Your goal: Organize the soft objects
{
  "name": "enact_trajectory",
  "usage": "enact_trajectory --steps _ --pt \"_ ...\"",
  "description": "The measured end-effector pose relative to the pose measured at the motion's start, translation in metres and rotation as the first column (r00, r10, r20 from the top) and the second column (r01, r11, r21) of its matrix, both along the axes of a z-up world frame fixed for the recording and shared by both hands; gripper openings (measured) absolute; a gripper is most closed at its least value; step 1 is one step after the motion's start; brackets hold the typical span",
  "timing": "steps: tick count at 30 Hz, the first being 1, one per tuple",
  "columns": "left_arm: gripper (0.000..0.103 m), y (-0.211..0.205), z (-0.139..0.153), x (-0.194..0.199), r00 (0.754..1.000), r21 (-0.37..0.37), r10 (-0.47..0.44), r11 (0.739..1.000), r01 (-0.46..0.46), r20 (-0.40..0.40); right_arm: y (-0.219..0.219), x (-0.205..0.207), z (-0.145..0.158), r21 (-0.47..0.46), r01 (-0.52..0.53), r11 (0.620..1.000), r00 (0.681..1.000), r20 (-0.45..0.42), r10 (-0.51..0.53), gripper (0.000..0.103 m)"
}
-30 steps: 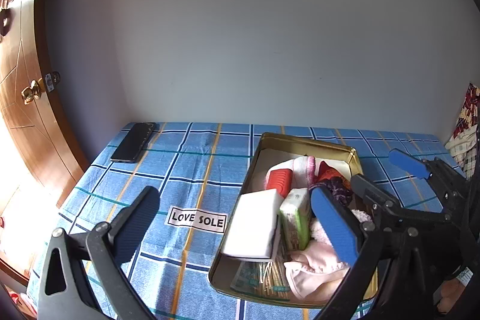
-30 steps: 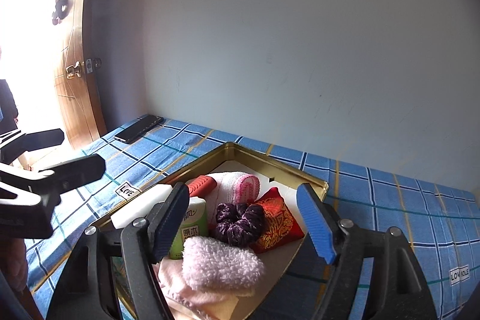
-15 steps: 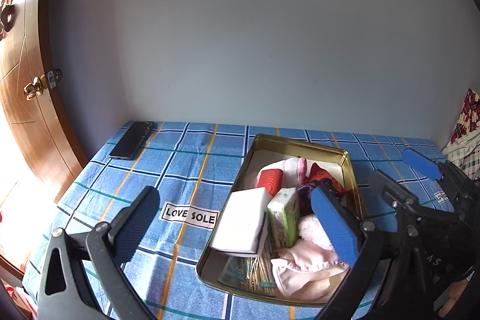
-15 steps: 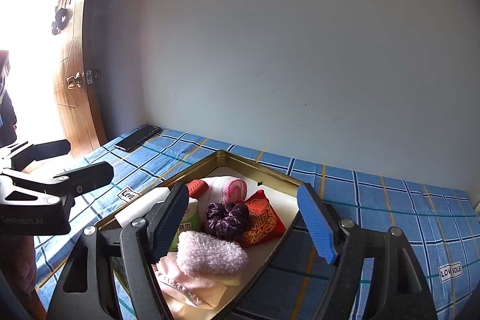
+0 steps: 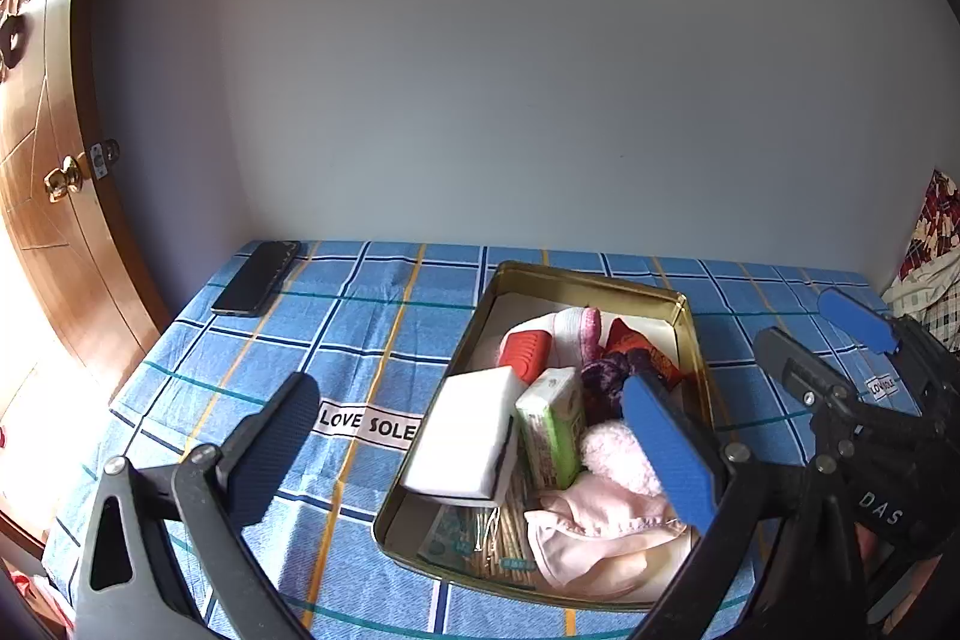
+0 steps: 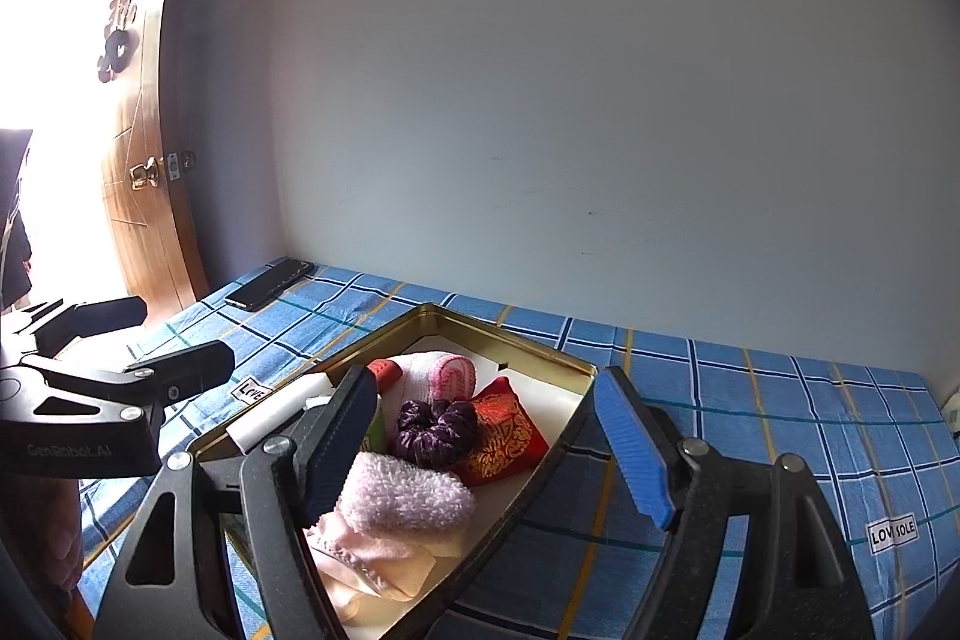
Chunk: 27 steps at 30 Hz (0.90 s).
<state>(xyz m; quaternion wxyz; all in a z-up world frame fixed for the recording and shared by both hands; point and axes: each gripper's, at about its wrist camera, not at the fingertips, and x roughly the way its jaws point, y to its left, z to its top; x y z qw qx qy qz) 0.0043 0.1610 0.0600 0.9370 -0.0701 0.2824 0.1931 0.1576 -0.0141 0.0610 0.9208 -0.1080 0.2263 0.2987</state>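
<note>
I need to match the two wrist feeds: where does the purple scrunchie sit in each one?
Left wrist: purple scrunchie right of centre, in the gold tin, just above the near blue finger pad.
Right wrist: purple scrunchie left of centre, low, between the pads.
Shared landmark: red embroidered pouch touching it.

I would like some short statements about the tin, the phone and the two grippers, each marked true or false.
1. The gold tin holds several soft things. True.
2. The phone lies inside the tin. False: it lies on the checked cloth, near the far left corner.
3. The right gripper grips the purple scrunchie. False: it is open and empty.
4. The left gripper is open. True.
</note>
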Motion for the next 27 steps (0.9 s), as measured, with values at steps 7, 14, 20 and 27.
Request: enact_trajectory --steps 7,14,20,27 --pt "0.103 0.000 -0.001 0.003 1.000 -0.005 0.001 1.000 -0.001 -0.006 0.000 0.000 0.000 0.002 -0.003 1.000 1.000 -0.002 0.003 0.077" --pt "0.103 -0.001 -0.005 0.006 1.000 -0.009 0.001 1.000 -0.001 -0.016 0.000 0.001 -0.001 0.007 0.002 1.000 1.000 -0.005 -0.002 0.077" --pt "0.103 0.000 -0.008 0.009 1.000 -0.023 -0.003 1.000 0.003 -0.027 0.001 0.001 -0.001 0.004 0.002 1.000 1.000 -0.004 -0.002 0.077" --pt "0.103 -0.002 -0.011 0.011 0.999 -0.025 -0.009 1.000 0.008 -0.031 0.002 0.001 -0.003 0.004 0.006 1.000 1.000 -0.009 -0.006 0.077"
